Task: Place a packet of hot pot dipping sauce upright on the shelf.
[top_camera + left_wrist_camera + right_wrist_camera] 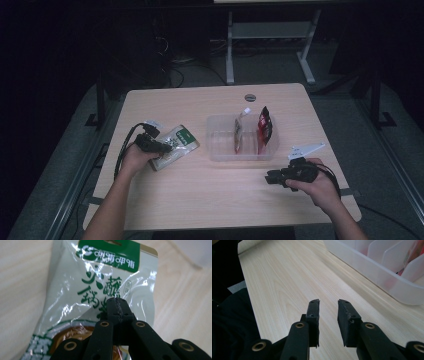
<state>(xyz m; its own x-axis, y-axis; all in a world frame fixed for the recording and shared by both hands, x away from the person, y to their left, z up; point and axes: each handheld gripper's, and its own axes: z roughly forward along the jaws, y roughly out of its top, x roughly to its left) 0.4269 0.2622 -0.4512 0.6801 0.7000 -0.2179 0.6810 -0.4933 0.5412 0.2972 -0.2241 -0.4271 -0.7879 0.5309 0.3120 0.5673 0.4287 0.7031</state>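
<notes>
A white and green snack packet (pixel 178 142) lies on the left half of the table. My left gripper (pixel 167 147) is at its near left edge. In the left gripper view the jaws are pressed together on the packet's (pixel 100 282) glossy film, which creases toward the left gripper (pixel 117 305). My right gripper (pixel 270 178) hovers low over the table at the front right, pointing left. Its jaws stand apart with nothing between them, and the right gripper (pixel 328 304) has bare wood beneath it.
A clear plastic divided bin (pixel 220 151) stands mid-table, holding a brownish packet (pixel 238 136) and a red packet (pixel 264 127) upright. The bin's corner (pixel 387 277) is close ahead and to the right of my right gripper. A round grommet (pixel 250 97) sits near the far edge.
</notes>
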